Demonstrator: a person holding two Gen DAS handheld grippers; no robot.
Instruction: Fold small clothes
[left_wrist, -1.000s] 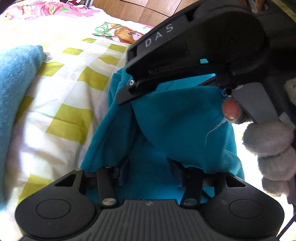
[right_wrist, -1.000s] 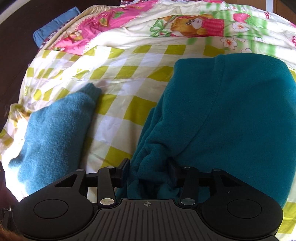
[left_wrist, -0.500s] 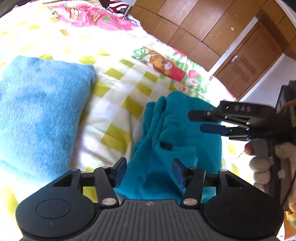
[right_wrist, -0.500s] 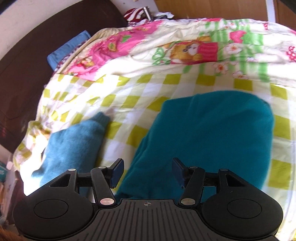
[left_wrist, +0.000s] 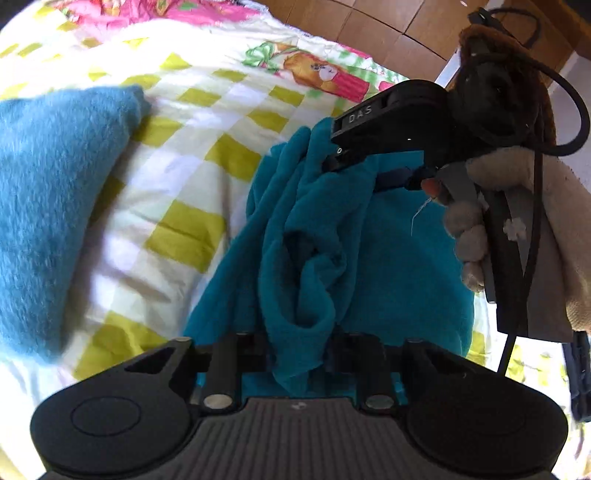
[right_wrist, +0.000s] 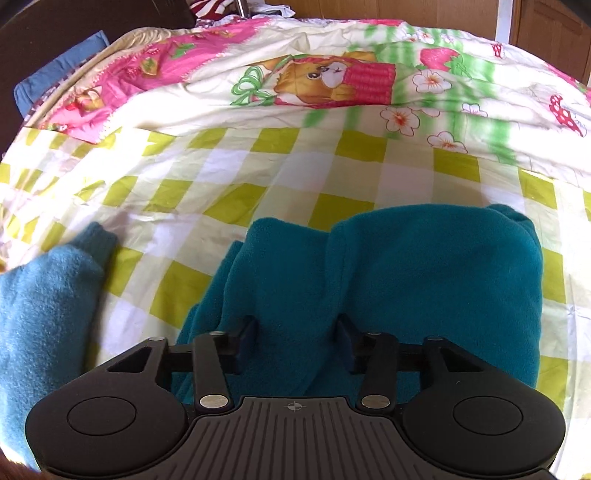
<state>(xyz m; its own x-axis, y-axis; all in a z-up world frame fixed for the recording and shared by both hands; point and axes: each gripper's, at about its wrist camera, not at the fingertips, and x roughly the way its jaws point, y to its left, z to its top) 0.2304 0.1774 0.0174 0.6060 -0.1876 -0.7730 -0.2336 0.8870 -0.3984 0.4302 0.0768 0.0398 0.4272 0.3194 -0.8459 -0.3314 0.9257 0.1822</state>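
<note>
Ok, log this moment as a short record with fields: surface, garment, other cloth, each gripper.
surface: checked bedspread
garment: teal fleece garment, bunched, lying on the bedspread
other cloth: blue fuzzy cloth, apart from the garment
left gripper: jaws closed on a fold of the garment
right gripper: jaws around the garment's near edge; grip unclear

- My right gripper (right_wrist: 295, 336) has its two fingers apart, with a bunched fold of the teal fleece garment (right_wrist: 424, 280) lying between them.
- The garment rests on the checked bedspread (right_wrist: 280, 177), toward its near edge.
- A lighter blue fuzzy cloth (right_wrist: 44, 295) lies well apart, at the bedspread's left edge.
</note>
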